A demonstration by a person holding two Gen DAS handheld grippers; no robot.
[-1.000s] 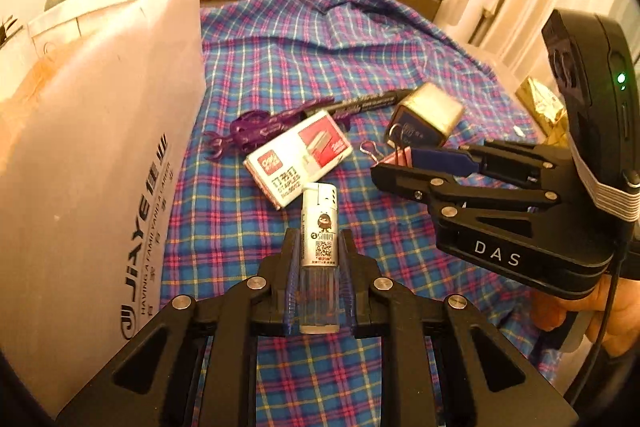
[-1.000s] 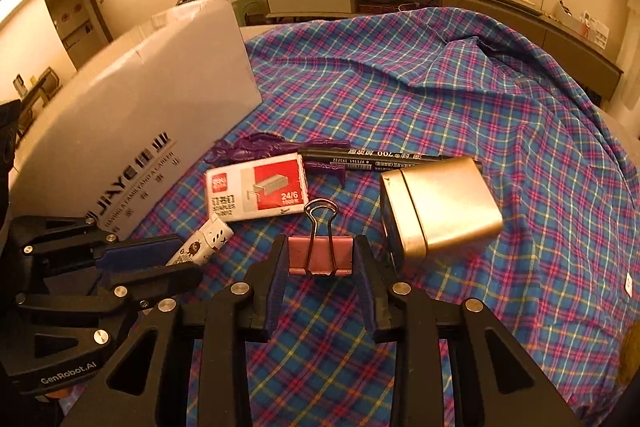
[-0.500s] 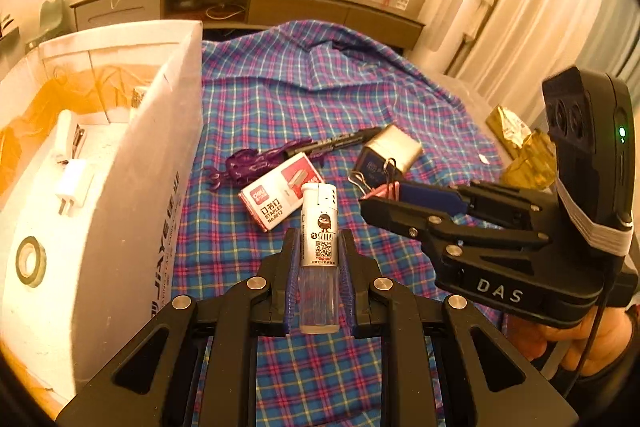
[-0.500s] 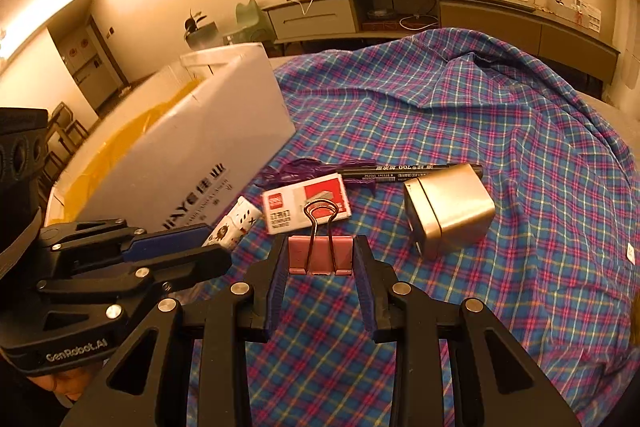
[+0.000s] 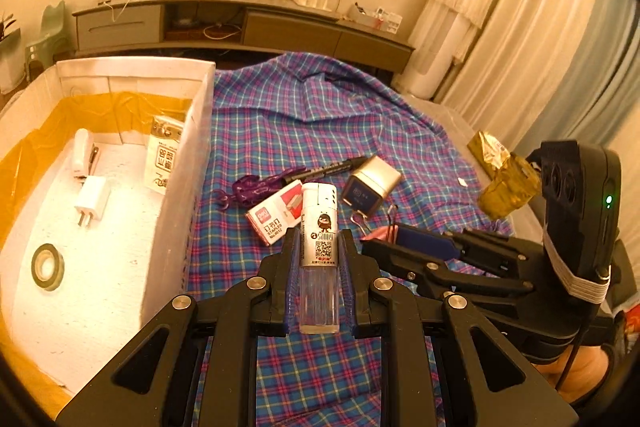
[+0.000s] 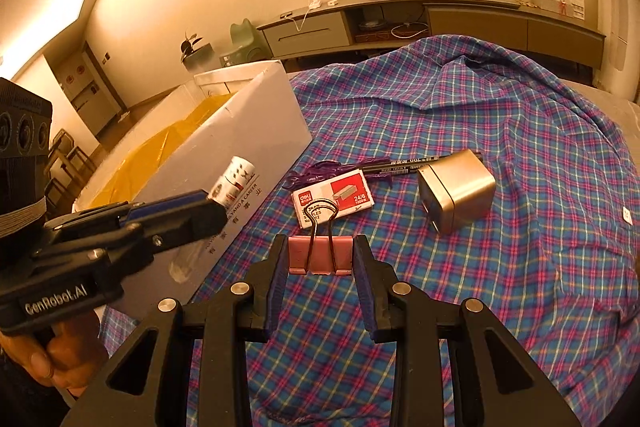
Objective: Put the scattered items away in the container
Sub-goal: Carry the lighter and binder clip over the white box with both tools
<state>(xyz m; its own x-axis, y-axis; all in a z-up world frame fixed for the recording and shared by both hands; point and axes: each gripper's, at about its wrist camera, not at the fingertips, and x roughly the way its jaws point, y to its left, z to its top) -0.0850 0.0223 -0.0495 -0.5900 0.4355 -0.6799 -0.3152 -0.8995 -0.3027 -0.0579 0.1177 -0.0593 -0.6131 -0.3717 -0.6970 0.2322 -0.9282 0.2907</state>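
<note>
Here, the labelled parts are as follows.

Lighter (image 5: 319, 251): a clear-bodied lighter with a silver, printed upper half, standing upright between the fingers of the left gripper (image 5: 319, 283), above the plaid cloth (image 5: 320, 115) and just right of the box wall; in the right wrist view it shows as a white-capped end (image 6: 234, 179) past the fingertips.

Left gripper: pinching the lighter on both sides, its blue pads pressed against the clear body.

Binder clip (image 6: 320, 253): pink, wire handles pointing away from the camera, held off the cloth between the fingers of the right gripper (image 6: 320, 259); in the left wrist view its pink edge (image 5: 380, 233) shows at the tips of that gripper (image 5: 390, 237).

Right gripper: pinching the binder clip by its two short sides.

Container (image 5: 188, 187): a white box lined with yellow film, to the left of the cloth, its near wall printed with dark lettering (image 6: 256, 147).

Contents of container: a white plug adapter (image 5: 93, 199), a roll of tape (image 5: 47, 267), a white packet (image 5: 164, 155) leaning on the inner wall, and a small white item (image 5: 81, 151) whose kind cannot be told.

Items on the cloth: a red-and-white staple box (image 6: 334, 197), a purple plastic piece (image 6: 316, 173) just behind it, a black marker (image 6: 416, 165), and a gold metallic box (image 6: 456, 191) to the right.

Gold foil bag (image 5: 508, 183): beyond the right gripper, at the cloth's right edge.
</note>
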